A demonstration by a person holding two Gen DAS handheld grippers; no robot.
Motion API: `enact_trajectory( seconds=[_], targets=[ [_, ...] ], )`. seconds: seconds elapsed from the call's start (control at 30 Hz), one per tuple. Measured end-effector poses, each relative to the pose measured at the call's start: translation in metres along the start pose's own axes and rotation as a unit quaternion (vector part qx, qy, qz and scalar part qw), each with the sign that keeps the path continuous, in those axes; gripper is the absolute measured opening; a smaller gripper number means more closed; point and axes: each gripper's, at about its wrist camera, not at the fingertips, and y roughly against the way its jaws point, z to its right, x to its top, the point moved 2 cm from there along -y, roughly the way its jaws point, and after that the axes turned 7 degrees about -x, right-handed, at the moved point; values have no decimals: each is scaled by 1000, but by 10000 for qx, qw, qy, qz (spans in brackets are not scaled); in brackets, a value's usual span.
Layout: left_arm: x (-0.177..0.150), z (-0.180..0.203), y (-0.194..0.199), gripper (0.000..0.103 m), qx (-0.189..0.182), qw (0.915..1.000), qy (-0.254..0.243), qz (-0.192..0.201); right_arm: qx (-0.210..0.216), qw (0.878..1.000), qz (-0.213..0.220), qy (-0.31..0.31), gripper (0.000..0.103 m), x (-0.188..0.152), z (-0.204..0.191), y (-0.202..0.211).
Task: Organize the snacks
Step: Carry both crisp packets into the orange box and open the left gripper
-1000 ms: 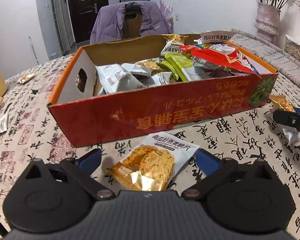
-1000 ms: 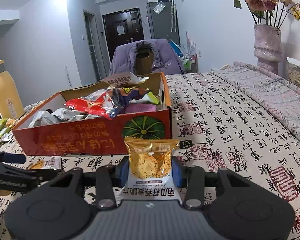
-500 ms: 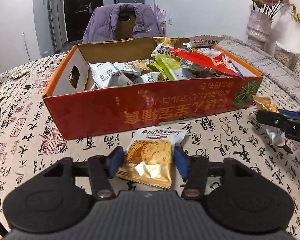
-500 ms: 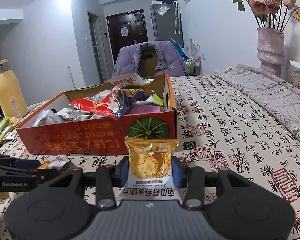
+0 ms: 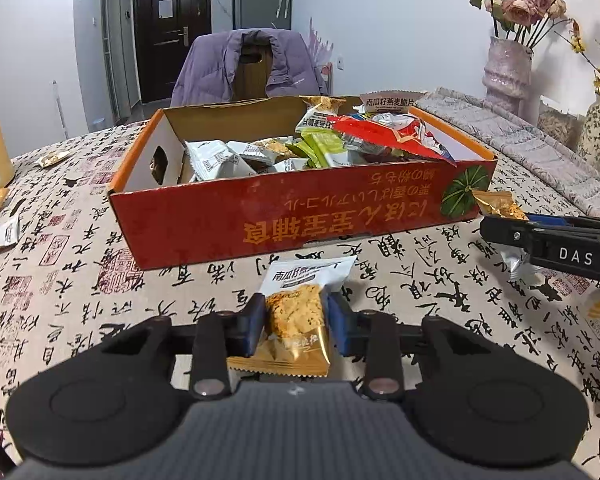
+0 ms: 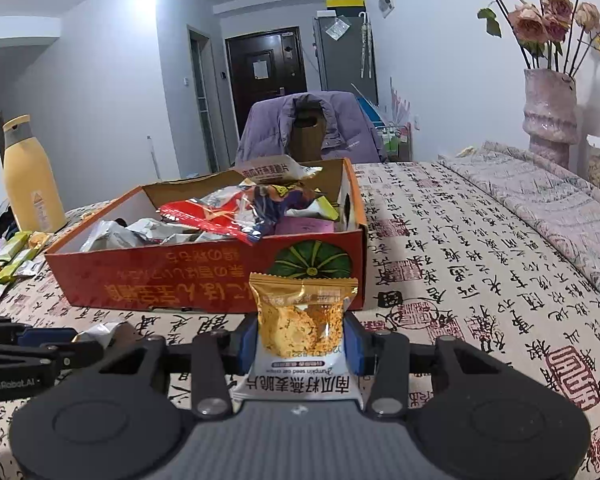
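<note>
A snack packet [image 5: 296, 314] is gripped between the blue fingers [image 5: 250, 330] of the left gripper [image 5: 295, 328], its white end pointed toward the box [image 5: 300, 216] and its gold end toward the camera. A second packet [image 6: 302, 330] is clamped in the right gripper [image 6: 300, 346], gold end up and white end down, just in front of the box's pumpkin-marked corner. The red box, filled with mixed snack packs, sits on the worktop [image 6: 480, 264], which is covered with a calligraphy-print cloth. Loose packs [image 6: 12, 258] are seen near the worktop's left edge beside a yellow bottle [image 6: 30, 178]. A vase [image 6: 550, 114] of flowers stands toward the right edge.
</note>
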Motion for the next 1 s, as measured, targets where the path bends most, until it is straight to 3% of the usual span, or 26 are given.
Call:
enact_trajectory(
  seconds=[0.07,0.1,0.2,0.6,1.0],
  targets=[
    [0,0,4,30,30,10000,10,47,7,10000,29,39,43,0,-2,1],
    [0,0,7,24,31,10000,13,88,17,10000,41,59,43,1,-2,2],
    [3,0,18,20,4,9997,56,234,41,9999,79,136,43,1,-6,5],
    [5,-5,28,17,-26,9989,279,371,109,9997,133,198,43,0,-8,17],
    [25,-6,61,17,-134,9949,312,954,231,9981,465,335,42,15,-18,37]
  ],
)
